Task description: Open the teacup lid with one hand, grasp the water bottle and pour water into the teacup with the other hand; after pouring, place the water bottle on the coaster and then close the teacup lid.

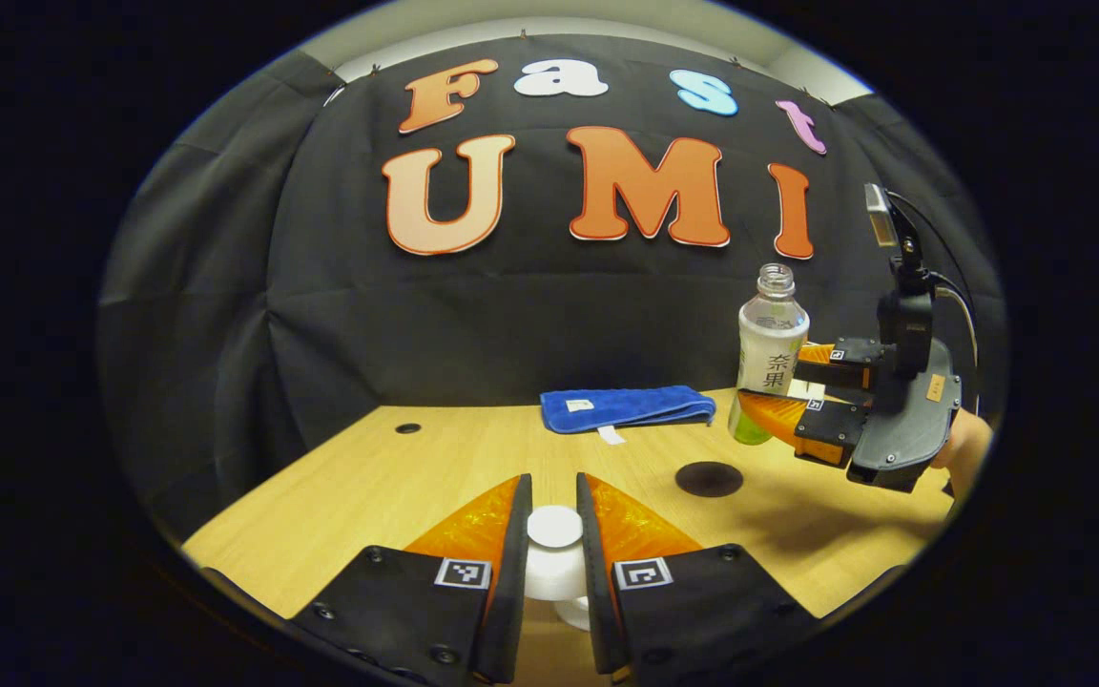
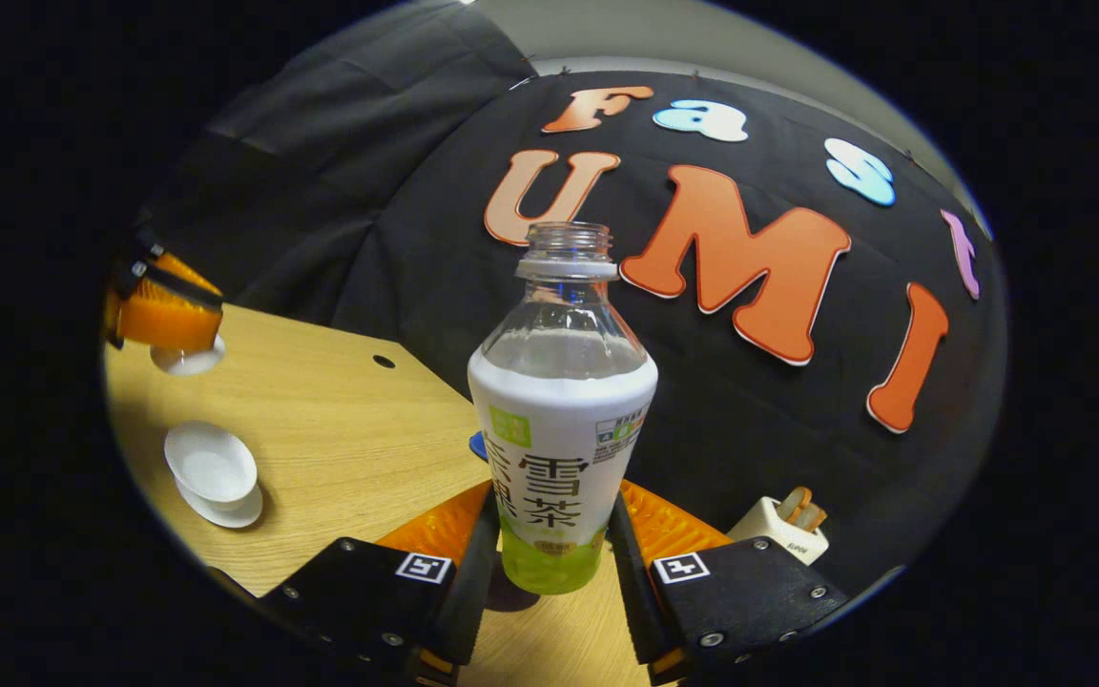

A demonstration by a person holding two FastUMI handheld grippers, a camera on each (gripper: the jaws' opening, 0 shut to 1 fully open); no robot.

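The left gripper (image 1: 554, 534) is clenched on the white round teacup lid (image 1: 554, 527), held above the light wooden table (image 1: 340, 496). The right gripper (image 2: 549, 553) grasps the uncapped clear plastic water bottle with a white and green label (image 2: 561, 448), upright. The open white teacup on its saucer (image 2: 213, 472) sits near the table's edge. A round black coaster (image 1: 708, 478) lies near a folded blue towel (image 1: 626, 407) at the far edge.

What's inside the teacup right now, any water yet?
The teacup sits uncovered on its saucer, showing a plain white inside. Clear water cannot be ruled out from this angle. The left gripper holds the lid.
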